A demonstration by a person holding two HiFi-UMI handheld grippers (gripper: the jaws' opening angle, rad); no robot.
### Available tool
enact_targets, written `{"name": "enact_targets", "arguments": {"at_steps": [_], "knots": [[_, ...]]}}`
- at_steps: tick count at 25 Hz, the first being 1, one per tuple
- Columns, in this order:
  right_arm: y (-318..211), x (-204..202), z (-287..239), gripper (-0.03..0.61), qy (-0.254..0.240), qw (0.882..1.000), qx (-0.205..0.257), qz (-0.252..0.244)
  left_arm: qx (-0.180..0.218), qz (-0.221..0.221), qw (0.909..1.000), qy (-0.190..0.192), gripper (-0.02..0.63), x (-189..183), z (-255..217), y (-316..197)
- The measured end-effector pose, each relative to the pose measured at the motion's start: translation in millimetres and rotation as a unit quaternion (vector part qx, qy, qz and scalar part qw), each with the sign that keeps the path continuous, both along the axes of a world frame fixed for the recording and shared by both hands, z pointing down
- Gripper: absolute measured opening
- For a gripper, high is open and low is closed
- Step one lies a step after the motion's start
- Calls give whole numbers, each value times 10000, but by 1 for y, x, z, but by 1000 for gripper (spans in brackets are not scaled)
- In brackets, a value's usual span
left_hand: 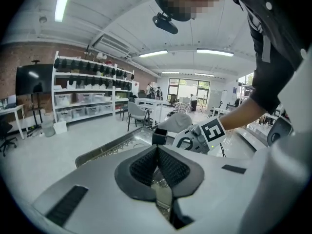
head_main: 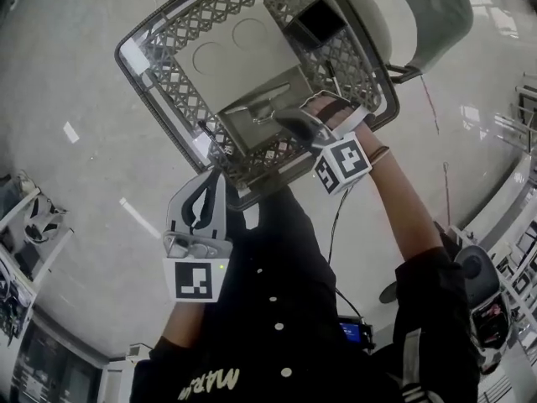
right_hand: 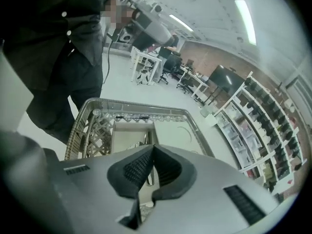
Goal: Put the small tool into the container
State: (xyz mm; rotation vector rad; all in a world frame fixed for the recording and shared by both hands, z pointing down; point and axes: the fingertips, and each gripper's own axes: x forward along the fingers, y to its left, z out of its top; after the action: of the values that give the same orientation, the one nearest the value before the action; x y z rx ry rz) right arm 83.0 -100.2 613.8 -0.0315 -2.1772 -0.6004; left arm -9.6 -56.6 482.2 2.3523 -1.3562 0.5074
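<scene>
1. Left gripper (head_main: 214,179) sits nearest the head camera, at the left, against the person's black shirt (head_main: 277,309) and just outside the near rim of the basket. In its own view (left_hand: 157,147) the jaws are clenched, pads tip to tip, with nothing between them.
2. Basket (head_main: 168,74): metal with lattice walls, standing on a pale glossy floor (head_main: 75,65).
3. Container (head_main: 226,57): a beige box lying in the basket. The plain part with two embossed circles faces up, and the open tray section is on the person's side.
4. Small tool (head_main: 260,112): metallic, lying in that open tray section, so it is inside the container.
5. Right gripper (head_main: 281,117) reaches over the near rim, with its tips above the tray just right of the tool. Jaws are closed tight and empty — its own view (right_hand: 153,146) shows the tool (right_hand: 146,139) lying beyond the pads, not gripped.
6. Small black box (head_main: 319,22): in the basket, beside the container's far right corner.
7. Grey chair (head_main: 419,7): beyond the basket, at the right.
</scene>
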Motion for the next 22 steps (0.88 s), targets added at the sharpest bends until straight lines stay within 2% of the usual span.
{"name": "enact_targets", "arguments": {"at_steps": [3, 5, 8, 12, 14, 16, 19, 22], "knots": [[-8, 1, -48, 12, -433, 9976, -43, 539, 289, 49, 9995, 104, 25, -1, -26, -13], [-16, 0, -87, 12, -933, 9891, -248, 1112, 508, 146, 9985, 148, 25, 0, -42, -22], [-24, 1, -144, 12, -1700, 9637, -587, 1974, 669, 236, 9972, 223, 25, 0, -66, -30], [-30, 16, -201, 12, -2304, 9278, -494, 2892, 1010, 382, 9938, 275, 25, 1, -99, -39], [-30, 23, -224, 12, -2562, 9125, -486, 3152, 1184, 438, 9915, 300, 25, 0, -113, -47], [-27, 28, -248, 12, -3044, 8924, -513, 3291, 1379, 523, 9887, 271, 25, -1, -128, -53], [-23, 36, -284, 12, -3884, 8431, -408, 3697, 1596, 634, 9847, 305, 25, -3, -152, -58], [-20, 57, -302, 12, -4137, 8025, -222, 4293, 1798, 741, 9802, 369, 25, -4, -171, -65]]}}
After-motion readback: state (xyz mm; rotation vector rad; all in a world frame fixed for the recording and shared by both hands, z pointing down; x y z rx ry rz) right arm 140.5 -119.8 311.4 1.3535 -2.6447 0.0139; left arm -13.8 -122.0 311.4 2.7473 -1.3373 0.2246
